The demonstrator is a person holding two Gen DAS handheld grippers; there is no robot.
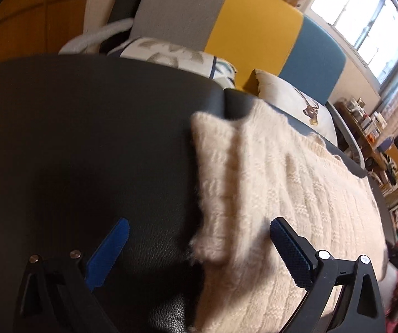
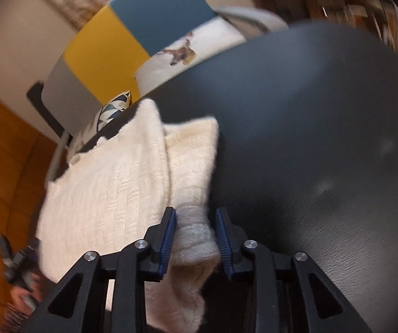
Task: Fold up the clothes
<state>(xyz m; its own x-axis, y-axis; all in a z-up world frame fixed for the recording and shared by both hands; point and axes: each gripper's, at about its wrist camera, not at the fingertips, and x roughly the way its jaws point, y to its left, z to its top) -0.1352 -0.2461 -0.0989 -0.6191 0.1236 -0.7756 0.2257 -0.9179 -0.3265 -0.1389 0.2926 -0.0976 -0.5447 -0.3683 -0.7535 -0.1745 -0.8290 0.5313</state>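
Note:
A cream knitted sweater (image 1: 296,188) lies spread on a dark leather surface (image 1: 88,144). Its left sleeve (image 1: 221,183) runs toward me along the sweater's edge, the cuff near my fingers. My left gripper (image 1: 199,233) is open wide, its blue pads either side of that cuff without touching it. In the right wrist view the same sweater (image 2: 110,183) lies at the left, and its right sleeve (image 2: 190,172) comes down between my fingers. My right gripper (image 2: 196,222) is shut on the ribbed cuff (image 2: 196,238) of that sleeve.
Behind the leather surface stands a headboard in grey, yellow (image 1: 254,25) and blue panels, with patterned cushions (image 1: 296,102) against it. A bright window (image 1: 365,14) and a cluttered shelf (image 1: 373,136) are at the right. An orange wall (image 2: 2,152) shows on the left.

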